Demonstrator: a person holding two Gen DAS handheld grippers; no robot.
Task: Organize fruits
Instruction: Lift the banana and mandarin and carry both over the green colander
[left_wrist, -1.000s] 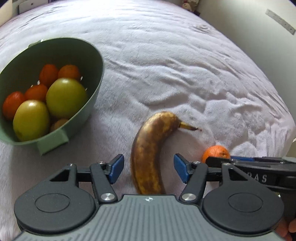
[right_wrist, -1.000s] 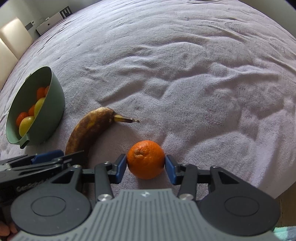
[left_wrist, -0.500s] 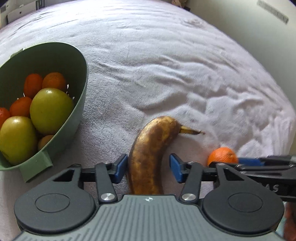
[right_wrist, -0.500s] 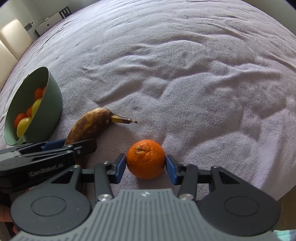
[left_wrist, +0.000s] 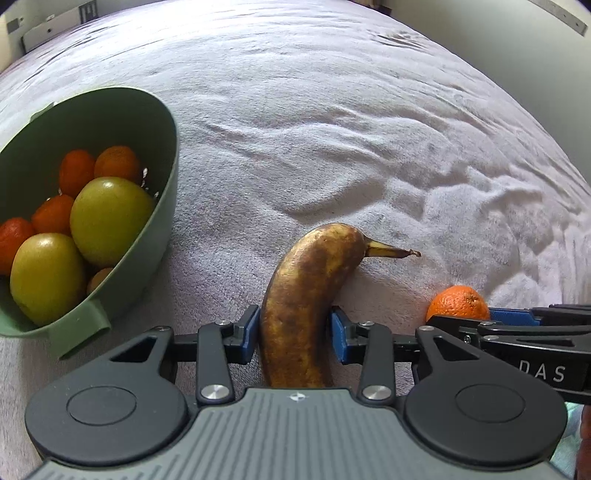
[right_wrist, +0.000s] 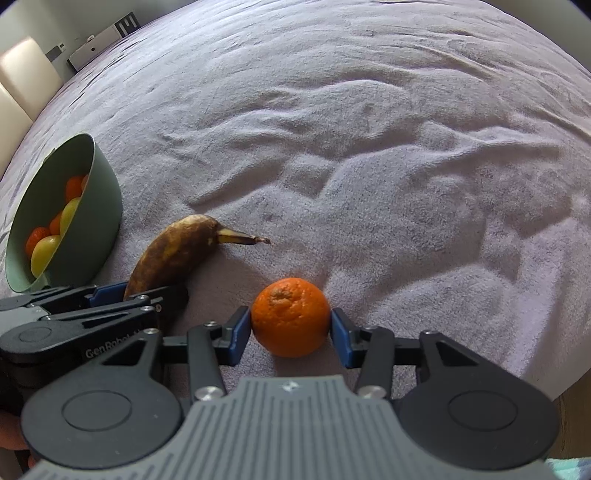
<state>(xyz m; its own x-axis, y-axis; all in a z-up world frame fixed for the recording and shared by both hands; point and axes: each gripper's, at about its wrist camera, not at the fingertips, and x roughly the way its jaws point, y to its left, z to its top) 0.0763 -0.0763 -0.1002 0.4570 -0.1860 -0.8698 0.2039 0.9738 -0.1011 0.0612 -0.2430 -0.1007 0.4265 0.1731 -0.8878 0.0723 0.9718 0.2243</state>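
Both cameras sit low behind their own fingers, looking forward and slightly down across the rumpled grey cloth (left_wrist: 332, 129). The left wrist view is close over the browned banana (left_wrist: 303, 306), with the green bowl (left_wrist: 162, 206) near on its left. The right wrist view, just beside it, is close on the mandarin (right_wrist: 290, 317). Each view shows banana, mandarin, bowl and the other gripper at its edge.

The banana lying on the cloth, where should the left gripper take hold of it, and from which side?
Grip the banana across its thick middle, coming in from the blunt end with a pad on each long side. The body is widest and nearly straight there, while the stem end is thin and curves away. The left gripper already straddles that part, pads against the peel, so this grip looks sound.
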